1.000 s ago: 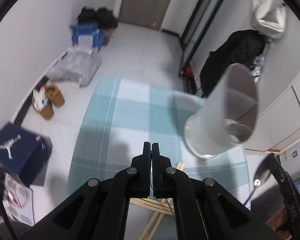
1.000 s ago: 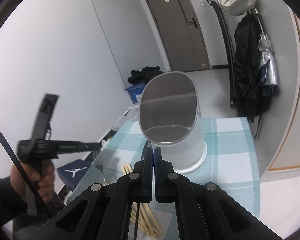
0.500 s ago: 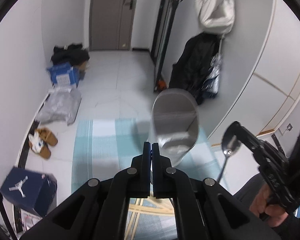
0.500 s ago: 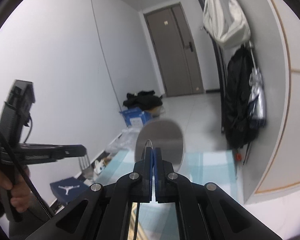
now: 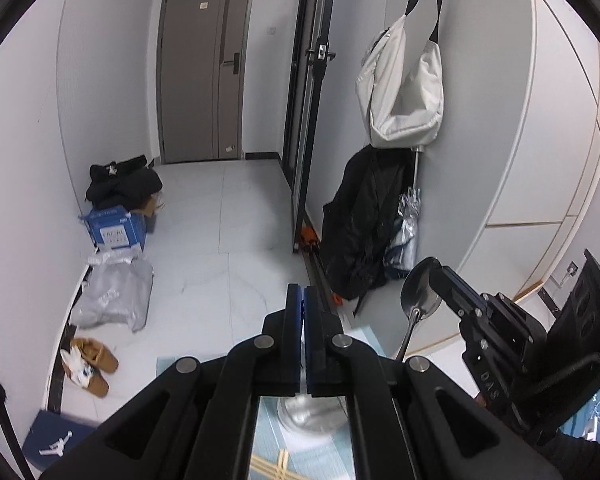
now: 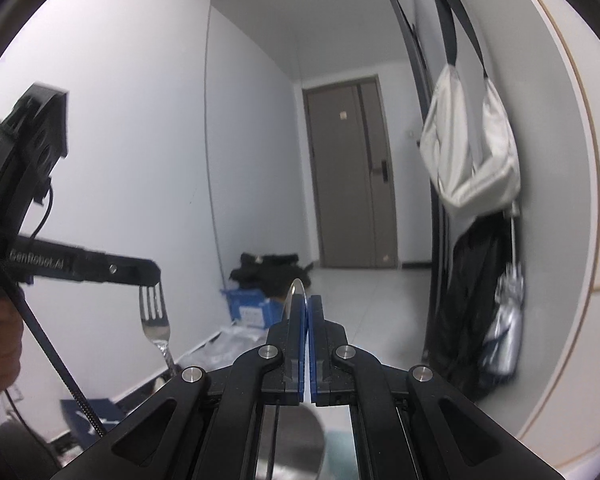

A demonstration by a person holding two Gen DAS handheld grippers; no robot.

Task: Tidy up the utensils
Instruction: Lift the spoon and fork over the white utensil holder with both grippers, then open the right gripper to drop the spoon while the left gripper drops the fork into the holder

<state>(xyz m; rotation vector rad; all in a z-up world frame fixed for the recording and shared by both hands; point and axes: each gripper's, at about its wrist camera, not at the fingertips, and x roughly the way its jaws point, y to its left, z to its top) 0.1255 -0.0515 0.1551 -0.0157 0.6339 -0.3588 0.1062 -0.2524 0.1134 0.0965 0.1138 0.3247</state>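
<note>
My left gripper [image 5: 302,292] is shut on a metal fork [image 6: 155,322]; in the right wrist view the fork hangs tines-up from its fingers. My right gripper [image 6: 308,302] is shut on a metal spoon [image 5: 420,294]; in the left wrist view its bowl points up and its handle hangs down. The spoon's thin edge [image 6: 296,286] shows between the right fingertips. The white utensil holder [image 5: 312,414] stands below both grippers on the blue checked cloth [image 5: 268,436], mostly hidden behind the fingers. It also shows in the right wrist view [image 6: 300,436]. Wooden chopsticks [image 5: 272,466] lie on the cloth.
A hallway floor lies ahead with a blue box [image 5: 114,230], a grey bag [image 5: 112,298], slippers [image 5: 92,364] and a dark blue shoebox [image 5: 56,438] along the left wall. A white bag [image 5: 404,92] and black coat [image 5: 364,224] hang on the right wall.
Both grippers have risen and tilted up, each with its utensil. The holder has dropped from mid-frame to below the fingers in both views.
</note>
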